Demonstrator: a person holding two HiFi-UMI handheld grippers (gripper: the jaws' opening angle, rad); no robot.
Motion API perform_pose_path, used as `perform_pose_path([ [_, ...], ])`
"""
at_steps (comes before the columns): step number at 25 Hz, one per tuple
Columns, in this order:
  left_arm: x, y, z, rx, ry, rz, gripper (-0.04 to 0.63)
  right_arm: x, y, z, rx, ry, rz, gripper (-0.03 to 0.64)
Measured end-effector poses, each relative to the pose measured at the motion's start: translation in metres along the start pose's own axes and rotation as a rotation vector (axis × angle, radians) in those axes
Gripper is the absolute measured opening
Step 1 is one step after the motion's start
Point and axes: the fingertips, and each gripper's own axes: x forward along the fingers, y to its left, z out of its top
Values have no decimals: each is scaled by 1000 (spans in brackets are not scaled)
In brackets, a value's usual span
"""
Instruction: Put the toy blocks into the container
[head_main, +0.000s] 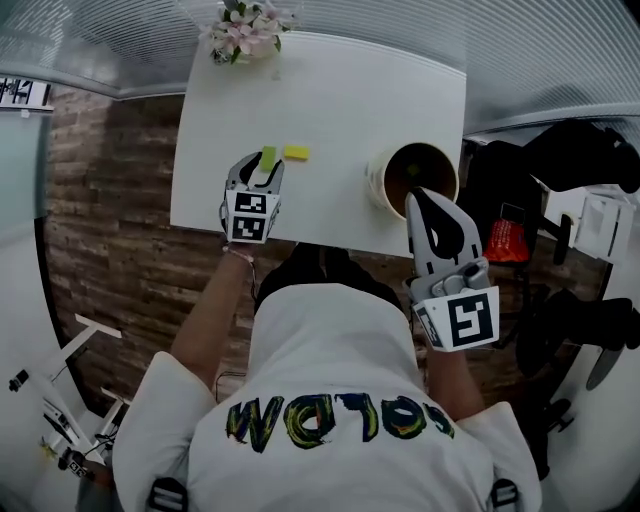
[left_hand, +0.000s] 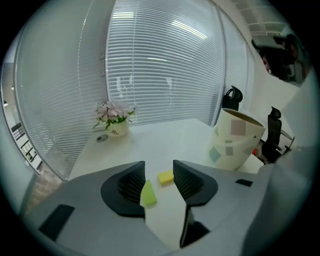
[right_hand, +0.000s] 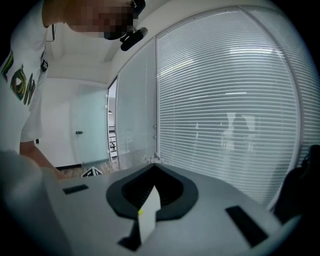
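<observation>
The left gripper (left_hand: 159, 171) has its fingers spread wide over the white table (head_main: 330, 100) and grips nothing. The small lime-green wedge-shaped toy block (left_hand: 148, 194) lies in the gap, close against the left finger (left_hand: 131, 186), with clear space to the right finger; neither pad appears to press on it. A flat yellow rectangular toy block (left_hand: 166, 177) lies just beyond the fingertips. The cream paper container with pastel squares (left_hand: 235, 142) stands well off to the right of those fingers, upright and open-topped.

The right gripper (right_hand: 153, 175) hovers with its fingers together, its tip at the container's near rim. A thin pale sliver shows at their seam; I cannot tell what it is.

The green block looks light and stiff, probably foam or plastic, so a gentle squeeze should do. Its slanted face could squirt out of the pads, so I would take it across its two flat parallel sides, low and centred.
</observation>
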Motion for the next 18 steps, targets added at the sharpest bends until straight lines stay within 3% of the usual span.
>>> perform_pose_path([
  [11,64,21,-73,18,168,37,198,6,5,-41,57,84,4,8],
  [18,85,20,-96,-3,212,31,195,8,8,-64,90,124,6,9],
])
